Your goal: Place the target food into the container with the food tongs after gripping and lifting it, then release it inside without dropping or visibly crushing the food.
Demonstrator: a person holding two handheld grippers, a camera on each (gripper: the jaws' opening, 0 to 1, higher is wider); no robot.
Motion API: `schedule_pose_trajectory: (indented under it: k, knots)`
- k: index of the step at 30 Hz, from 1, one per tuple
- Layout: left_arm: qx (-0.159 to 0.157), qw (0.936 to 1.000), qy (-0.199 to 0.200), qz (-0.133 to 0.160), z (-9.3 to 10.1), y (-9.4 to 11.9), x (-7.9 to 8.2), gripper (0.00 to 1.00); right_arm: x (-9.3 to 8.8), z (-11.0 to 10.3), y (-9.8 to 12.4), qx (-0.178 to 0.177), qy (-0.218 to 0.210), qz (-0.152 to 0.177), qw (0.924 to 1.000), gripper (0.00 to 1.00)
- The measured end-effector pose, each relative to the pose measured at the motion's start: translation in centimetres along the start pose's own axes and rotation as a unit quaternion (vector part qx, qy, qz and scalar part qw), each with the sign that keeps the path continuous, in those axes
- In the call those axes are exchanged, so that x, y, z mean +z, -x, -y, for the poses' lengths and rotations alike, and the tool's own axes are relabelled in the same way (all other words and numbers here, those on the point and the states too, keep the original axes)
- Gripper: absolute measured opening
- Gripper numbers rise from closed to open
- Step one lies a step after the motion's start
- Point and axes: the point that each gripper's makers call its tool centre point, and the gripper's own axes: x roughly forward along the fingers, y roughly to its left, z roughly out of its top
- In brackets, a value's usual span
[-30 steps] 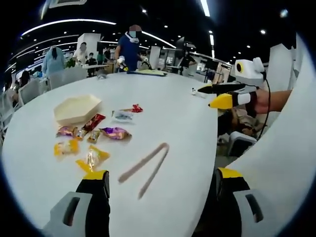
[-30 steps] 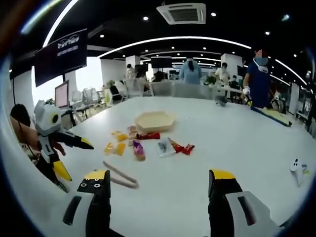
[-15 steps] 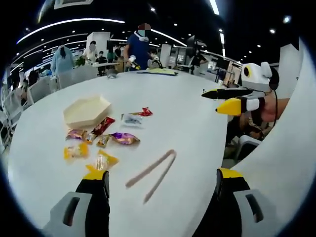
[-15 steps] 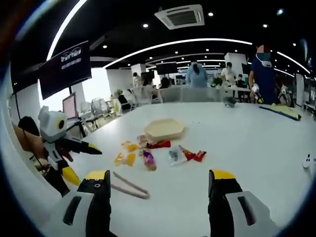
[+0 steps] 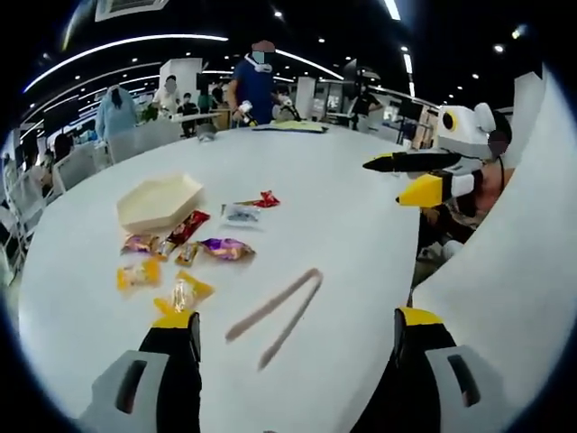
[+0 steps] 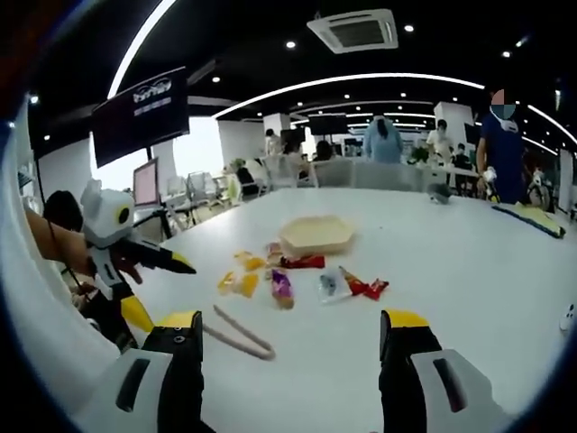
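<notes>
Snacks (image 5: 185, 253) in bright wrappers, any of which may be the target food, lie scattered on the white table (image 5: 334, 198), between the tray (image 5: 158, 200) and the tongs (image 5: 275, 316). We take the tray as our landmark. It is a pale hexagonal container, upright, and as far as we can see it holds nothing; every wrapper sits outside it, the nearest ones just beside its near rim. In the right gripper view the same cluster of snacks (image 6: 284, 287) spreads out from the near side of the tray (image 6: 315, 234), with the tongs (image 6: 239, 332) nearer the camera than the snacks.

The tongs rest flat on the table, their arms spread in a narrow V, well apart from the tray and touched by neither gripper. We judge that they lie there ready to be picked up, since the food must be moved with them and not by the jaws directly.

The left gripper (image 5: 293, 343) hangs above the table edge with its jaws spread wide and nothing between them; seen from the other side, the left gripper (image 6: 135, 271) stands apart from the tongs. The right gripper (image 6: 293, 338) is likewise spread and empty, and from the left gripper view the right gripper (image 5: 410, 176) sits off the table's far side.

No lifting step has begun: the tongs must be taken up first.
</notes>
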Motion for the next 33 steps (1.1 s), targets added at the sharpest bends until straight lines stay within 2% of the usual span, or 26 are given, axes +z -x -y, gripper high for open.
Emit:
schedule_pose_trajectory:
  k: [4,6,10,14,18,25,33]
  knots:
    - [-0.001,1.0000,-0.004,-0.004,-0.3,-0.5,-0.4,0.83,-0.5,0.5,-0.4,0.002,0.004,-0.001,1.0000,0.81]
    - [-0.007,1.0000,0.002,-0.005,-0.1,-0.5,-0.5,0.83,-1.0,1.1,-0.5,-0.005,-0.001,-0.011,0.9999,0.81]
    - [-0.007,0.9999,-0.006,-0.012,-0.3,-0.6,-0.7,0.85,-1.0,1.8,-0.4,-0.012,-0.024,-0.001,0.9996,0.80]
    - [-0.010,0.9993,-0.016,-0.032,-0.5,-0.7,-1.5,0.84,-1.1,2.0,-0.6,-0.014,-0.026,-0.009,0.9995,0.80]
    - [-0.017,0.9982,-0.023,-0.053,-0.4,-1.3,-2.5,0.80,-0.9,1.7,-1.1,-0.003,-0.037,-0.003,0.9993,0.80]
    - [-0.010,0.9992,0.001,-0.039,-0.6,-1.5,-1.9,0.78,-0.9,2.0,-1.3,-0.002,-0.043,-0.003,0.9991,0.80]
    - [-0.008,0.9991,0.013,-0.040,-1.2,-1.7,-2.2,0.77,-0.7,2.9,-1.7,-0.009,-0.041,0.010,0.9991,0.79]
